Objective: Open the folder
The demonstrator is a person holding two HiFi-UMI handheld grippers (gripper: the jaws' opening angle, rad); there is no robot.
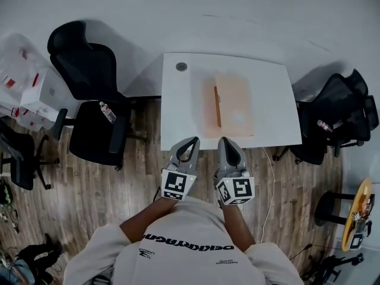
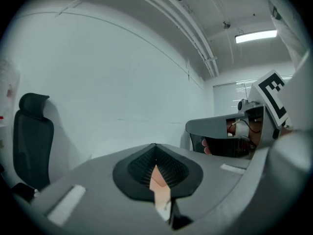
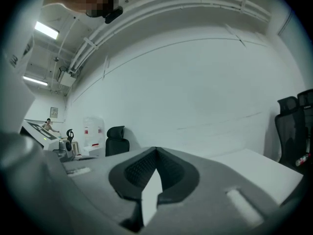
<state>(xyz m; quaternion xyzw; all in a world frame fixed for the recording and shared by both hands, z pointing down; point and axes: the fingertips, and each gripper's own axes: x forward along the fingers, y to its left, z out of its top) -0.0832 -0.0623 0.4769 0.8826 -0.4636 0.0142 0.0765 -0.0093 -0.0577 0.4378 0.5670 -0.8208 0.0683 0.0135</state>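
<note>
A peach-orange folder (image 1: 233, 104) lies flat and closed on the white table (image 1: 178, 105), with a darker orange strip along its left part. Both grippers hover side by side at the table's near edge, short of the folder and touching nothing. The left gripper (image 1: 191, 141) is shut and empty. In the left gripper view a sliver of the folder (image 2: 159, 180) shows below its joined tips (image 2: 155, 146). The right gripper (image 1: 226, 140) is shut and empty too. In the right gripper view its tips (image 3: 156, 150) meet in front of the white tabletop (image 3: 264, 163).
A black office chair (image 1: 95, 100) with a bottle (image 1: 107, 112) on its seat stands left of the table. More black chairs (image 1: 338, 117) stand at the right. A round grommet (image 1: 181, 66) sits in the table's far left corner. White boxes (image 1: 35, 97) are at far left.
</note>
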